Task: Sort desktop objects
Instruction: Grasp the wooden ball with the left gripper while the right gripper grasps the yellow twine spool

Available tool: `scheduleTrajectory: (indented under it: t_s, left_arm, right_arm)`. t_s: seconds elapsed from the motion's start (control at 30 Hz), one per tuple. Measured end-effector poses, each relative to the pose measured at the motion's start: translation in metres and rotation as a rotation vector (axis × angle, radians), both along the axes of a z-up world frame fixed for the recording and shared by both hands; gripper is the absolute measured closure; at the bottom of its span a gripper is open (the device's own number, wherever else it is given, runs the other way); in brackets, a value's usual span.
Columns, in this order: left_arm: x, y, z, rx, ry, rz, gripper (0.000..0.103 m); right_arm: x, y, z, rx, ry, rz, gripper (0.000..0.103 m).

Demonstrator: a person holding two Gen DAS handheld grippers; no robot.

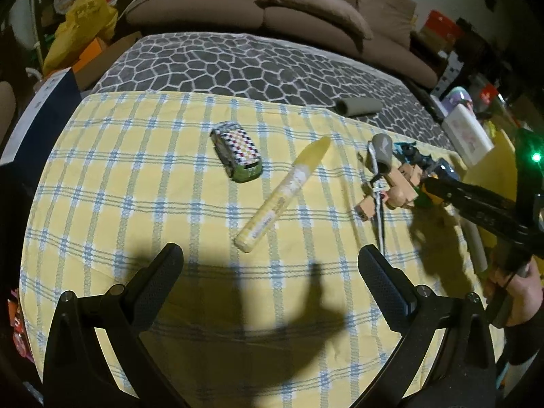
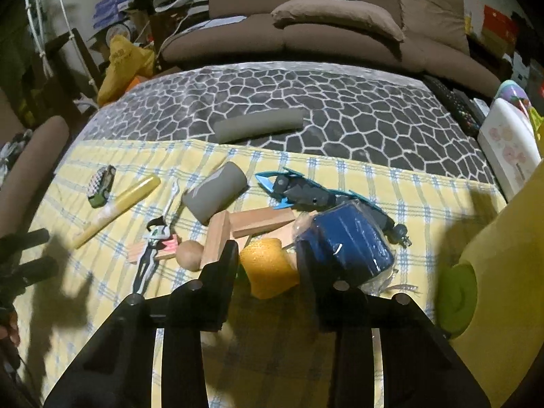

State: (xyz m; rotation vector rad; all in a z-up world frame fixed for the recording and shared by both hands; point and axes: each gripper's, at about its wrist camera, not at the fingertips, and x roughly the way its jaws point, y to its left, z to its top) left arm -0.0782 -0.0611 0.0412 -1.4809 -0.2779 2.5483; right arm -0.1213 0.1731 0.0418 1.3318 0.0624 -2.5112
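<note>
On the yellow checked cloth (image 1: 136, 176) lie a toy car (image 1: 236, 151) and a yellow marker (image 1: 284, 195). My left gripper (image 1: 270, 268) is open and empty, hovering just short of the marker's near end. My right gripper (image 2: 268, 261) has its jaws on either side of an orange sponge (image 2: 272, 268) in a pile with wooden blocks (image 2: 238, 227), a blue wrapped block (image 2: 346, 241), a grey cup (image 2: 214, 193) and a blue-grey toy figure (image 2: 306, 193). The right gripper also shows in the left wrist view (image 1: 438, 187), at the pile.
A grey foam tube (image 2: 258, 125) lies on the dark stone-pattern mat (image 2: 340, 108) behind the cloth. A yellow-green container (image 2: 489, 265) stands at right, a white box (image 2: 510, 149) behind it. A brown sofa (image 2: 340, 27) lies beyond the table. A dark box (image 1: 37, 115) stands at left.
</note>
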Motion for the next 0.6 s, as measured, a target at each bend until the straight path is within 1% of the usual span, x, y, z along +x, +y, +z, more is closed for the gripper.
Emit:
scheduleTrajectory:
  t_s: [0.1,0.17,0.33,0.37,0.4,0.47,0.53,0.6]
  left_arm:
    - [0.001,0.011,0.003,0.013,0.008,-0.028,0.000]
    - [0.003,0.020,0.006,0.020,0.016,-0.055,0.000]
    - [0.004,0.052,0.010,0.029,0.032,-0.145,0.000]
    - [0.002,0.061,0.010,0.025,0.037,-0.171,0.002]
    - [0.000,0.067,0.011,0.019,0.042,-0.186,0.004]
    - [-0.003,0.083,0.014,-0.009,0.061,-0.222,0.019]
    - [-0.009,0.100,0.014,-0.031,0.075,-0.270,0.025]
    - [-0.016,0.114,0.012,-0.050,0.085,-0.315,0.033]
  right_arm:
    - [0.004,0.003,0.004,-0.016,-0.004,-0.003,0.068]
    - [0.007,0.008,0.010,-0.048,-0.007,-0.011,0.068]
    - [0.012,0.018,0.032,-0.111,0.001,-0.029,0.068]
    - [0.013,0.021,0.036,-0.131,0.004,-0.033,0.068]
    - [0.014,0.025,0.042,-0.158,0.006,-0.039,0.068]
    - [0.016,0.030,0.048,-0.191,0.004,-0.041,0.068]
    - [0.017,0.032,0.053,-0.203,0.005,-0.041,0.068]
    - [0.018,0.036,0.057,-0.210,0.008,-0.042,0.068]
